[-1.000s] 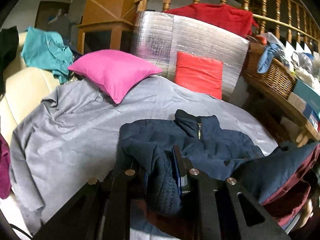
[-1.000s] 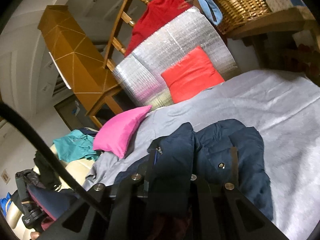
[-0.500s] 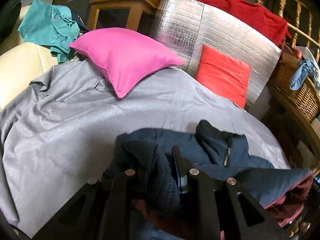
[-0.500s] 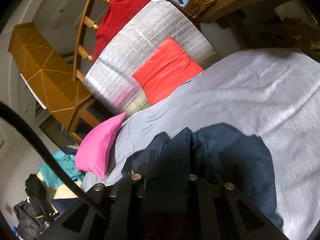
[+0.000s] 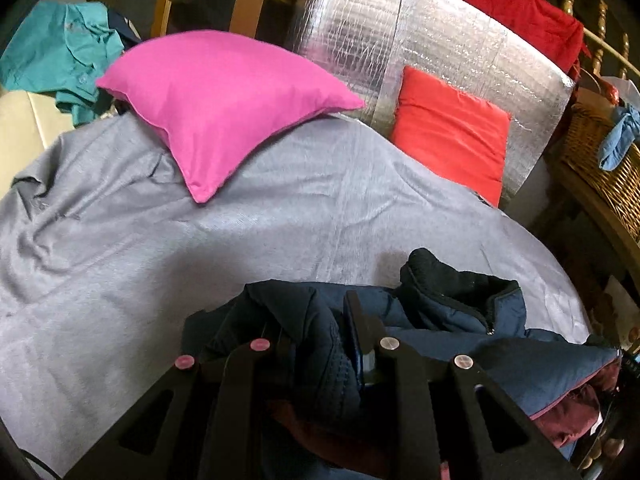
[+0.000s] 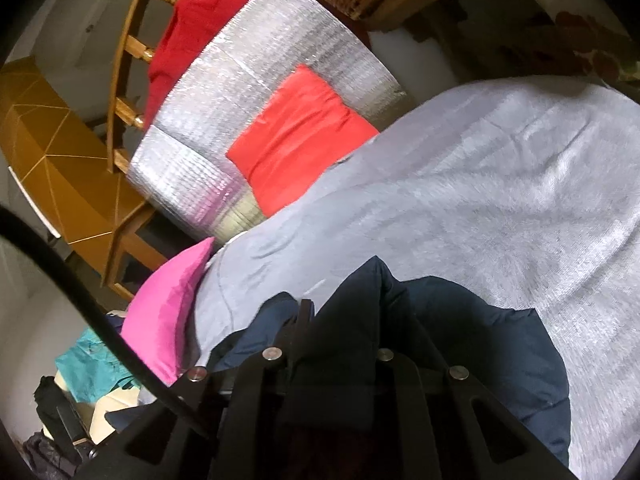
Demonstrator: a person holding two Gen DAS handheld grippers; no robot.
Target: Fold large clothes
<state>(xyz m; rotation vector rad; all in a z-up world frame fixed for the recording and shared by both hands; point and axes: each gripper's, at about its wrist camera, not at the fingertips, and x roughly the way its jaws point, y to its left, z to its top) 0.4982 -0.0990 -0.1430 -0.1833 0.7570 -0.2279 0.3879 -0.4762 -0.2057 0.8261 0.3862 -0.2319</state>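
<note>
Grey sheet (image 5: pixel 200 248) covers the bed, and on its near edge lies the jacket (image 5: pixel 452 320), navy and quilted, bunched up with its dark collar (image 5: pixel 432 276) standing toward the middle of the bed and a maroon lining (image 5: pixel 576 412) showing at its right end.

Both grippers grasp it. The left gripper (image 5: pixel 320 332) has a thick fold of navy cloth pinched between its fingers; the right gripper (image 6: pixel 344 320) is likewise clenched on a peaked fold, with a padded part, perhaps a sleeve, drooping onto the sheet to its right. The jacket looks partly lifted off the bed near the jaws and resting on it farther out.

My reading: this is the carry-and-spread step, before any real fold. The garment is too crumpled to crease cleanly. The next move calls for drawing the two held points apart to pull the cloth taut, then laying it flat on the bare sheet ahead, collar away, without letting go early.

Beyond lie a pink pillow (image 5: pixel 224 100) on the sheet, a red cushion (image 5: pixel 452 140) against a silver foil panel (image 5: pixel 400 40), a teal garment (image 5: pixel 60 56) at left, and a wicker basket (image 5: pixel 600 160) at right.
</note>
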